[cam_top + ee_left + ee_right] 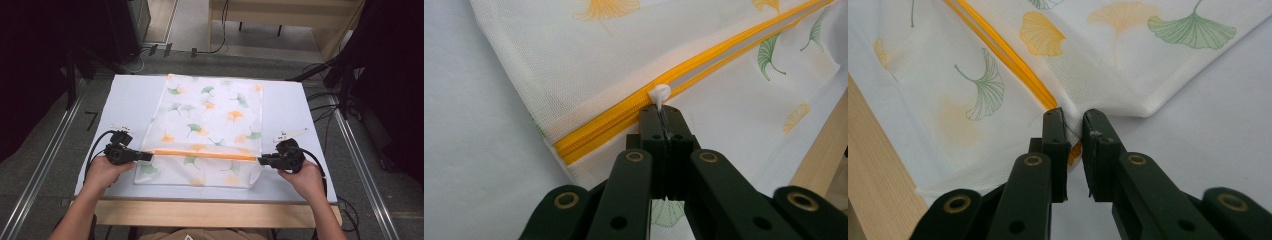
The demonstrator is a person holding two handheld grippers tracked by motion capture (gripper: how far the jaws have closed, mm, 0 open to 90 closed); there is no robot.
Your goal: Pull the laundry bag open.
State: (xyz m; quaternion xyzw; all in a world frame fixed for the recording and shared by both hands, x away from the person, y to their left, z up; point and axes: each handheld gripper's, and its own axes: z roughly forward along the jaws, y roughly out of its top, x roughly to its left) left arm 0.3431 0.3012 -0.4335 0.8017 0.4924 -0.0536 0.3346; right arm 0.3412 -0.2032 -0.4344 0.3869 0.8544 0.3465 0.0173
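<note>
Zipper pull tab [659,95] mostly hidden inside left gripper [665,116]

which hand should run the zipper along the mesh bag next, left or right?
Left. The left tongs are shut on the white zipper pull. The right tongs pinch the mesh bag at the far end of the orange zipper, so they likely serve better as the anchor.

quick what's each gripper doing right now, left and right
Left gripper: closed on the white zipper pull of the mesh bag.
Right gripper: closed on the bag's edge at the zipper's end.
</note>
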